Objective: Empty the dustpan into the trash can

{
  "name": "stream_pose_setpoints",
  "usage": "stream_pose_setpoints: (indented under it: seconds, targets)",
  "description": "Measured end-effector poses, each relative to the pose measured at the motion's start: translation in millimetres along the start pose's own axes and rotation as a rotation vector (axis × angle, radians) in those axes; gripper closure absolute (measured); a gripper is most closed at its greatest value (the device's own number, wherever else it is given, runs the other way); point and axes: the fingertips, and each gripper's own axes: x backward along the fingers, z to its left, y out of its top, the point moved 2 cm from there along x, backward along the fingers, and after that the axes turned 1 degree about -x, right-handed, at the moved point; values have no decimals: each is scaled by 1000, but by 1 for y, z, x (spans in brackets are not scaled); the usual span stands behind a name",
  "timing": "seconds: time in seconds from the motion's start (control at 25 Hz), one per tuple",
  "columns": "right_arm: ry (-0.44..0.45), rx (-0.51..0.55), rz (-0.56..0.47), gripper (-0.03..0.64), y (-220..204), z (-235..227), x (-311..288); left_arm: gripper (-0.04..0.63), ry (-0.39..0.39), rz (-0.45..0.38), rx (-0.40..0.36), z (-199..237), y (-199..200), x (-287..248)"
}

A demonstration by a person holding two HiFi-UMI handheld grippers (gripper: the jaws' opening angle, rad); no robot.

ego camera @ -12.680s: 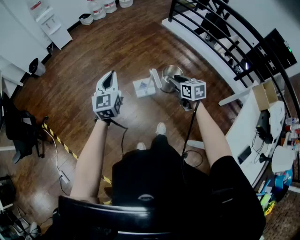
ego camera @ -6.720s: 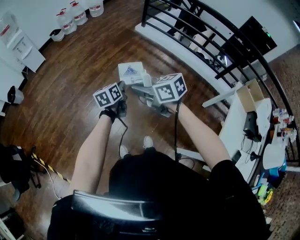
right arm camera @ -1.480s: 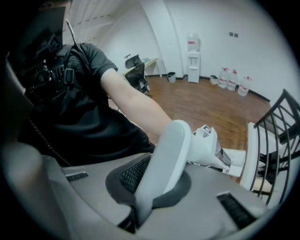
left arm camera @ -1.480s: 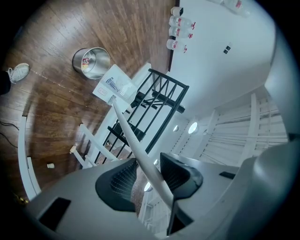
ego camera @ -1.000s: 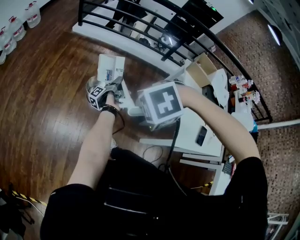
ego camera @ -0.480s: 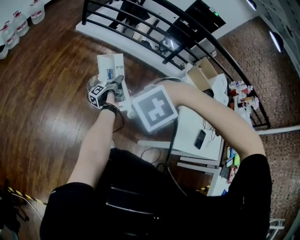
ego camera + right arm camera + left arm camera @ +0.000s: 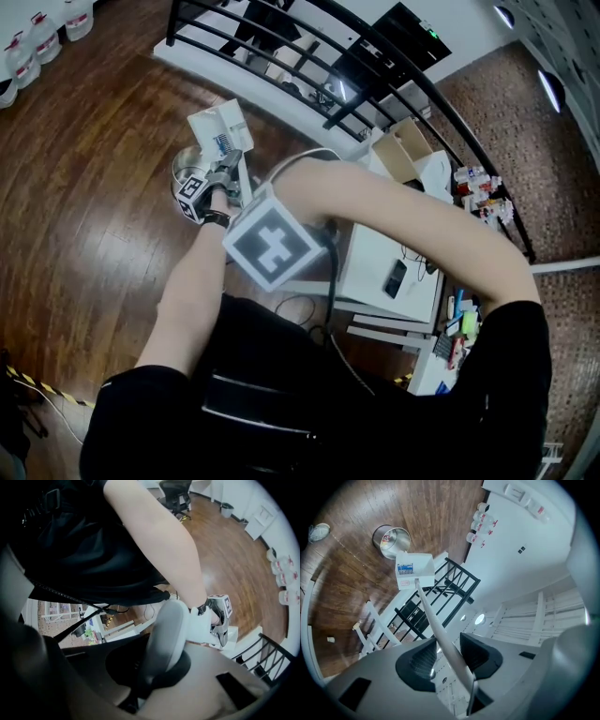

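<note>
**Status of tools**

- The left tool (image 7: 443, 656) is clamped on the dustpan's long white handle (image 7: 429, 616), which runs between its pads. This tool points roughly level.
- The right tool (image 7: 154, 665) is closed down. A pale, rounded oblong rises from between its jaws. This is judged to be the grip end of the same handle, since it leads straight towards the gloved left hand (image 7: 206, 623).

**Position of the task's things**

- The dustpan (image 7: 415, 569) is held off the wooden floor (image 7: 94, 187) at the far end of the handle.
- In the left gripper view, the labelled face of the dustpan is turned towards the camera.
- The steel trash can (image 7: 391, 541) stands on the floor with its mouth open. It appears just beside the pan and slightly beyond it.
- In the head view, the pan overlaps the can's far rim.
- No view shows whether debris remains in the pan.

**Governing relation**

- The handle's long axis runs from the right tool, through the left tool, to the pan.
- The can lies at the pan end of that axis.
- The left tool is nearer the pan and serves as the pivot. The right tool holds the far end and steers the tilt.

**Assessment**

- The pan appears to be at or near the dumping position.
- The next move depends on keeping the pan's mouth inside the can's rim while the handle end is raised or rolled.
- If the pan drifts off the rim line, its contents would fall onto the floor.
</note>
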Motion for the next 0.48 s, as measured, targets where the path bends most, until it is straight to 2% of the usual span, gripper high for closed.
stream_pose_setpoints:
  seconds: [0.2, 0.48]
  targets:
    - [-1, 40, 85, 609, 5, -2, -5, 446, -37, -34, 31, 3, 9, 10]
    - [6, 43, 96, 609, 11, -4, -2, 446, -45, -41, 33, 0, 17, 14]
